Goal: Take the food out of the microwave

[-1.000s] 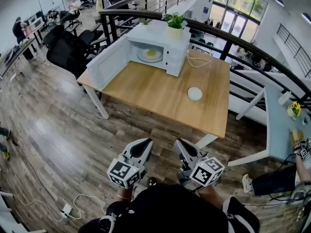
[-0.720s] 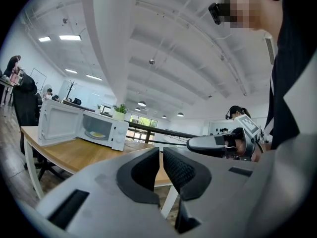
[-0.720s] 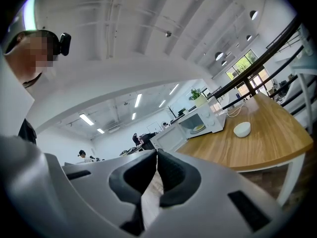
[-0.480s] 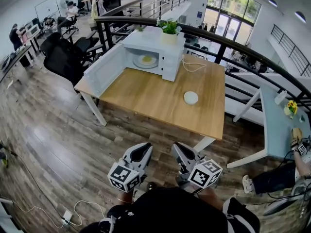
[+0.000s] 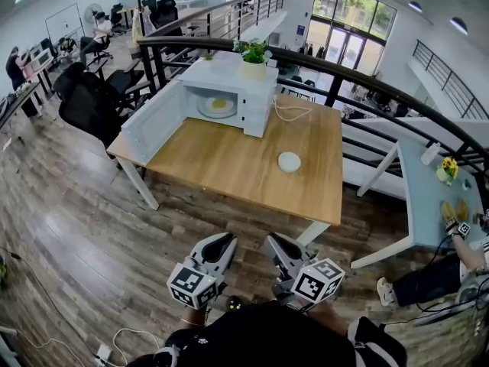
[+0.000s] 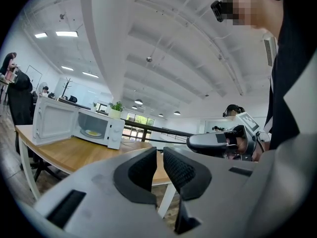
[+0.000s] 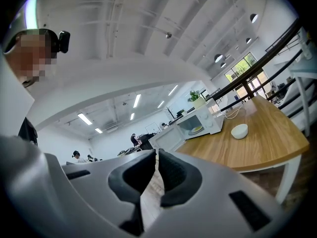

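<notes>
You stand back from the worktop (image 5: 229, 163), on the wood floor (image 5: 92, 228). You hold both grippers low in front of your body. They are side by side and near each other, and both point toward the worktop. Neither one touches anything.

Your left gripper (image 5: 222, 239) has its fingers (image 6: 136, 175) closed. Only a thin slit shows between the dark pads, and nothing is held there. Your right gripper (image 5: 275, 241) has its fingers (image 7: 174, 175) closed too. Their tips are together, with nothing in them.

The white microwave (image 5: 233, 79) sits at the far left end of the worktop. Its door (image 5: 151, 122) is swung wide open to the left. The food (image 5: 218, 103) is inside the microwave. It is something yellow on a pale round plate (image 5: 229, 114). It is well apart from both grippers.

A small green plant in a pot (image 5: 253, 58) stands on top of the microwave. A white cord (image 5: 294, 113) lies in loops on the worktop just to the right of the microwave. A small white bowl (image 5: 289, 162) sits alone on the worktop, nearer to you than the microwave and toward the right side.

A black railing (image 5: 334, 90) curves behind the worktop. Black office chairs (image 5: 84, 102) stand off to the left.
</notes>
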`<state>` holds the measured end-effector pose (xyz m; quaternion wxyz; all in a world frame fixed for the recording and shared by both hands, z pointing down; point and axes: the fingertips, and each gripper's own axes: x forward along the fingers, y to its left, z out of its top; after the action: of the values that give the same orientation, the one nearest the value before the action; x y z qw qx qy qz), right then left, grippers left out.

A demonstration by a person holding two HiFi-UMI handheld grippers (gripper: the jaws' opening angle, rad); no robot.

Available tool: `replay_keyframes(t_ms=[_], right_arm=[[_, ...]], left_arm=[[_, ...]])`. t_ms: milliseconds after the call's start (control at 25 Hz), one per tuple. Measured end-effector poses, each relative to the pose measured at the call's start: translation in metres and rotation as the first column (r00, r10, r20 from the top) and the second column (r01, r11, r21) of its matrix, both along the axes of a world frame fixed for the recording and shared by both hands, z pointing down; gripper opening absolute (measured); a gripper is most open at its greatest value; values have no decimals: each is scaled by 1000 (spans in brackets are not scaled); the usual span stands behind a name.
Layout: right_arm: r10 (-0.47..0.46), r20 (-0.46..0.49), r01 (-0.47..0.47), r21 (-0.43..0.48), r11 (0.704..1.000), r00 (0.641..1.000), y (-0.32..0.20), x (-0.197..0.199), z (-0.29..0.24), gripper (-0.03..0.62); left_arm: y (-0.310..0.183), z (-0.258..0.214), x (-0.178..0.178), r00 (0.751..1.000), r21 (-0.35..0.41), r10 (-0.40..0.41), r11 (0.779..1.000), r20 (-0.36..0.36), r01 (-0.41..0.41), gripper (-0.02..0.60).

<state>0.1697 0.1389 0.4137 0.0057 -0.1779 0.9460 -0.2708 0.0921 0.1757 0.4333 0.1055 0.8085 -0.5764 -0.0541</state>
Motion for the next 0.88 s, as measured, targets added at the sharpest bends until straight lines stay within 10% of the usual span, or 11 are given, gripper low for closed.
replay_keyframes(t_ms=[880], right_arm=[[-4,25,4,14,1000,1000,-73,-50,-1,26]], left_arm=[[-69,7,-42,1000,-16,-1,1000,14,1,63]])
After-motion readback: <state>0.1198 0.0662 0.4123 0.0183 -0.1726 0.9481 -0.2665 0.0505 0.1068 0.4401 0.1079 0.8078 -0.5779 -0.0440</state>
